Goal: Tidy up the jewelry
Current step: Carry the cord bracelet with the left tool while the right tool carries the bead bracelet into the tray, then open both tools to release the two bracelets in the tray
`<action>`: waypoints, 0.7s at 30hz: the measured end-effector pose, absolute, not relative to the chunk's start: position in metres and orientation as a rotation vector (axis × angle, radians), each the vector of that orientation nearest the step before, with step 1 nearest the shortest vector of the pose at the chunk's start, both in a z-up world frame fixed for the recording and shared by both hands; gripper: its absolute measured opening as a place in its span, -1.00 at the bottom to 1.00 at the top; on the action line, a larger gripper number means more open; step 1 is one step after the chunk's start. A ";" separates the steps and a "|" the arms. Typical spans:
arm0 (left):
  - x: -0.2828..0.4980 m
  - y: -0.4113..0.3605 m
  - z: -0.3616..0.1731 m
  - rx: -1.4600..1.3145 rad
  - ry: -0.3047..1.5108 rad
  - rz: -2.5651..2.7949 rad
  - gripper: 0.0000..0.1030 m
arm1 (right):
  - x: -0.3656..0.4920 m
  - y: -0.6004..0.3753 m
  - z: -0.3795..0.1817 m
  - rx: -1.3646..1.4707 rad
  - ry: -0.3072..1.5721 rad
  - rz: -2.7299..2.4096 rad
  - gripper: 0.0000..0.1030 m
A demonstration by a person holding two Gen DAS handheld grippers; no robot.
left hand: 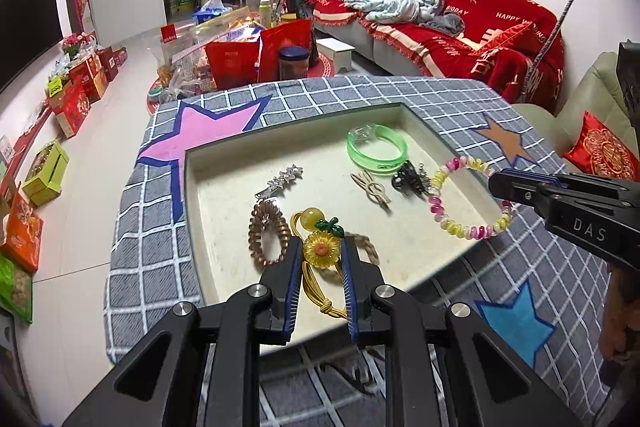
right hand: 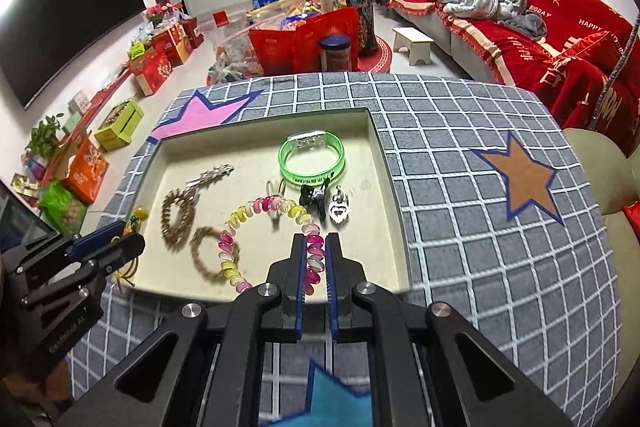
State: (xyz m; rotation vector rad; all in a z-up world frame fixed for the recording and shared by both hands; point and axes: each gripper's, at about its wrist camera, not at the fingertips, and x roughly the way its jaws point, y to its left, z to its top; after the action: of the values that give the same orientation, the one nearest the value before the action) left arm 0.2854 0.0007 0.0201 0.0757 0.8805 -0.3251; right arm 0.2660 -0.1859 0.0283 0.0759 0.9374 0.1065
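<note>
A cream tray (left hand: 224, 163) on the checked cloth holds the jewelry. My left gripper (left hand: 321, 247) is shut on a yellow sunflower hair tie (left hand: 320, 251) at the tray's near edge. My right gripper (right hand: 315, 241) is shut on a pink and yellow bead bracelet (right hand: 264, 205), which also shows in the left wrist view (left hand: 460, 227). A green bangle (left hand: 376, 147), a star hair clip (left hand: 284, 177), a brown spiral hair tie (left hand: 268, 231), a beige clip (left hand: 372, 187), a black claw clip (left hand: 408, 179) and a silver heart charm (right hand: 339, 209) lie in the tray.
The tray sits on a grey checked tablecloth (right hand: 460, 131) with pink, brown and blue stars. A braided brown hair tie (right hand: 208, 255) lies near the tray's front. A red sofa (right hand: 540, 27) and gift boxes (right hand: 160, 59) stand beyond the table.
</note>
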 end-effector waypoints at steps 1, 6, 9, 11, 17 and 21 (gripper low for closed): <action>0.289 -0.001 0.017 0.077 0.886 -0.324 -0.30 | 0.270 -0.185 0.024 0.075 0.944 0.104 -0.81; 0.310 -0.005 -0.003 0.087 0.923 -0.305 -0.30 | 0.291 -0.184 0.003 0.083 0.981 0.092 -0.81; 0.317 -0.007 -0.014 0.093 0.944 -0.298 -0.30 | 0.295 -0.183 -0.008 0.079 1.002 0.086 -0.81; 0.319 -0.008 -0.020 0.099 0.953 -0.292 -0.30 | 0.299 -0.183 -0.014 0.079 1.014 0.083 -0.81; 0.321 -0.011 -0.031 0.124 0.970 -0.277 -0.30 | 0.304 -0.184 -0.030 0.086 1.054 0.077 -0.81; 0.319 -0.015 -0.035 0.152 0.967 -0.280 -0.30 | 0.307 -0.185 -0.039 0.103 1.086 0.083 -0.79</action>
State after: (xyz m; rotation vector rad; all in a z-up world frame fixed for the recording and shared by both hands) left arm 0.3195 -0.0148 -0.0349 0.1521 0.9672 -0.2795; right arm 0.3071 -0.1851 -0.0389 0.1034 1.0862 0.0833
